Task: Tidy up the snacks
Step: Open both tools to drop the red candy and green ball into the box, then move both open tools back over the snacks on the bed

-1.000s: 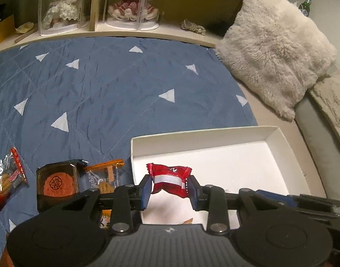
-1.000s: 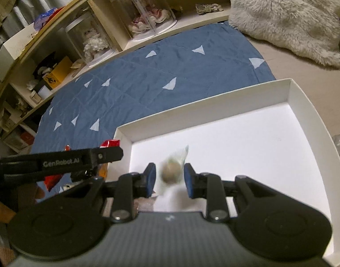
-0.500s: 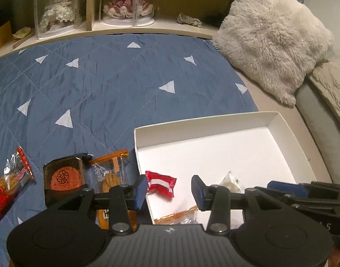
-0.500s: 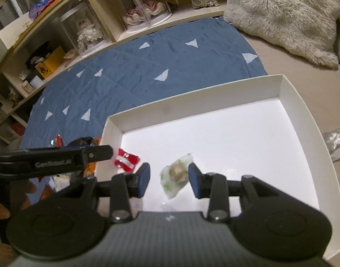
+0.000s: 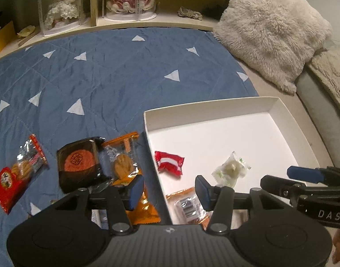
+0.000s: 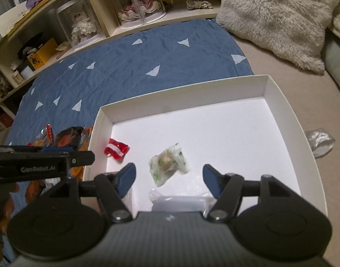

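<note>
A white box (image 5: 214,109) (image 6: 183,93) lies on the blue quilt. Inside it rest a red-and-white candy (image 5: 169,162) (image 6: 116,149), a clear-wrapped green-and-white sweet (image 5: 231,170) (image 6: 169,163) and an orange-edged packet (image 5: 187,204) near its front wall. My left gripper (image 5: 169,191) hangs over the box's left wall, its jaws opening, nothing between them. My right gripper (image 6: 169,178) stands just behind the wrapped sweet, jaws opening wide, pads clear of it. On the quilt lie a dark mooncake tray (image 5: 80,163), an orange cookie packet (image 5: 123,164) and a red cracker bag (image 5: 16,175).
A fluffy cream pillow (image 5: 274,31) lies beyond the box to the right. A shelf with doll cases (image 5: 130,0) runs along the back. A crumpled silver wrapper (image 6: 320,140) sits right of the box. A clear plastic packet (image 6: 179,200) lies under my right gripper.
Both grippers let go: the red-and-white candy and the wrapped sweet dropped from the jaws into the box. Both sets of jaws spread apart, and the left gripper drew back to the left.
</note>
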### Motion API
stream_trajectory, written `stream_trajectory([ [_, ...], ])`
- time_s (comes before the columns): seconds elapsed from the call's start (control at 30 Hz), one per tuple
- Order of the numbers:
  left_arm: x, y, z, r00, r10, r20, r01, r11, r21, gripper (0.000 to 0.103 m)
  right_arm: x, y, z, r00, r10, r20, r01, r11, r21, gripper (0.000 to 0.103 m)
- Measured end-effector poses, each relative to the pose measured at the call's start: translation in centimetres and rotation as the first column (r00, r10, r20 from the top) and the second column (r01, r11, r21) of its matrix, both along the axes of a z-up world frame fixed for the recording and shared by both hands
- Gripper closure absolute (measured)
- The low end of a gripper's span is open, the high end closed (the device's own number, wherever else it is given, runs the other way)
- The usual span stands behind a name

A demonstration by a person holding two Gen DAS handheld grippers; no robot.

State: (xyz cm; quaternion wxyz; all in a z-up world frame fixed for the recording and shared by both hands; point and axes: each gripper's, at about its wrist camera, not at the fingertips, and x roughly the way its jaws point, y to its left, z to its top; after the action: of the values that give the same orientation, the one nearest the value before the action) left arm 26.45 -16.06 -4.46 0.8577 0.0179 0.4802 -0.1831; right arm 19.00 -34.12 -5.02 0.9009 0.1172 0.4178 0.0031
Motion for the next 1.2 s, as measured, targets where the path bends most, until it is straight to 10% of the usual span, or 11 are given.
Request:
stream_trajectory([
  [0.2,-1.1,1.2,0.6,1.0,0.007,0.011,-0.007,1.0,0.012,0.045,-0.7,0.5,0.4,1.0,-0.008,0.011,0.008,1.0,-0.022,0.022],
  [0.6,-3.5,3.2,1.7,0.999,0.02,0.048,-0.023,0.998,0.06,0.0,-3.5,0.9,1.0,0.998,-0.049,0.05,0.052,0.997,-0.059,0.001],
  [1.2,-5.7,9.4,2.4,0.992,0.116,0.049,-0.118,0.992,0.037,0.0,-6.4,2.6,1.5,0.989,-0.08,0.121,0.088,0.994,-0.063,0.001],
])
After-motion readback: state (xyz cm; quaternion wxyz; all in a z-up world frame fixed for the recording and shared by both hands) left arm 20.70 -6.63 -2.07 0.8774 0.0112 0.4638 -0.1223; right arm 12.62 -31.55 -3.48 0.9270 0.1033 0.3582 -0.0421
